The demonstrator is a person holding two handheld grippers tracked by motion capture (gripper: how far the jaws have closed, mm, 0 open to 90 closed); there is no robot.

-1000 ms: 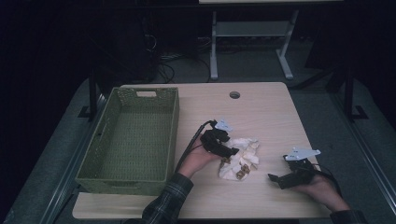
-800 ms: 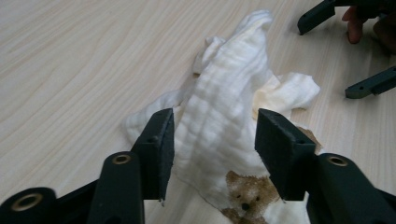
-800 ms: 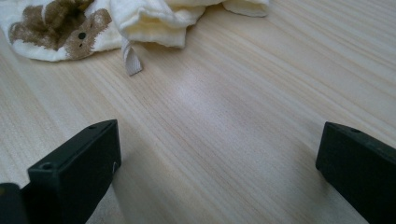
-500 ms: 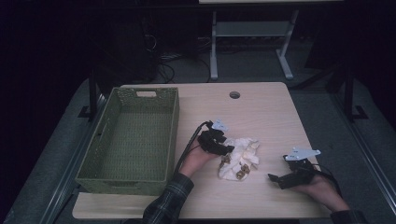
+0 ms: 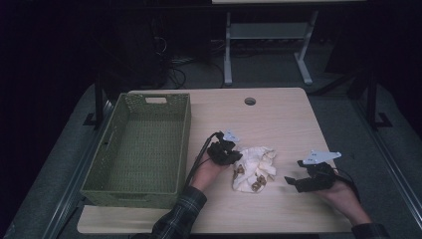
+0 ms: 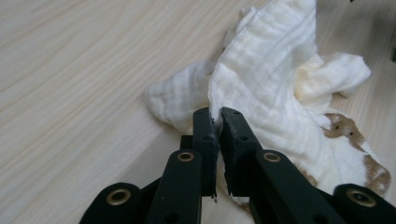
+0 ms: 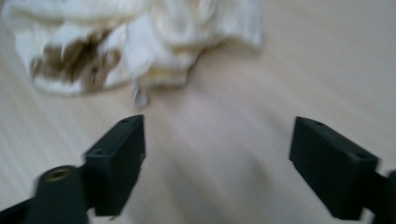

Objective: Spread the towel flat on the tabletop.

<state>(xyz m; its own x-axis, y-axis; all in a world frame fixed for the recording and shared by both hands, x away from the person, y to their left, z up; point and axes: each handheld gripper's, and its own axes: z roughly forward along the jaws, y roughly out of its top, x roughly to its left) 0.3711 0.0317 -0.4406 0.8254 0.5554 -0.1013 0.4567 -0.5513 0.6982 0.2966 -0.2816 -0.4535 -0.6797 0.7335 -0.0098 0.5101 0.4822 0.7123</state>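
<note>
As it lies crumpled near the table's middle, the cloth [image 5: 254, 168] looks light, soft and limp.
From above, the left gripper [image 5: 230, 155] touches its left edge, right of the basket [image 5: 142, 149]; the left gripper view shows jaws pinching a fold [image 6: 219, 105], a sound hold; the right gripper [image 7: 217, 161] gapes wide, empty.

Cream cloth [image 5: 254, 168] with brown patches, green basket [image 5: 141, 144], pale wood table [image 5: 278, 117]
</note>
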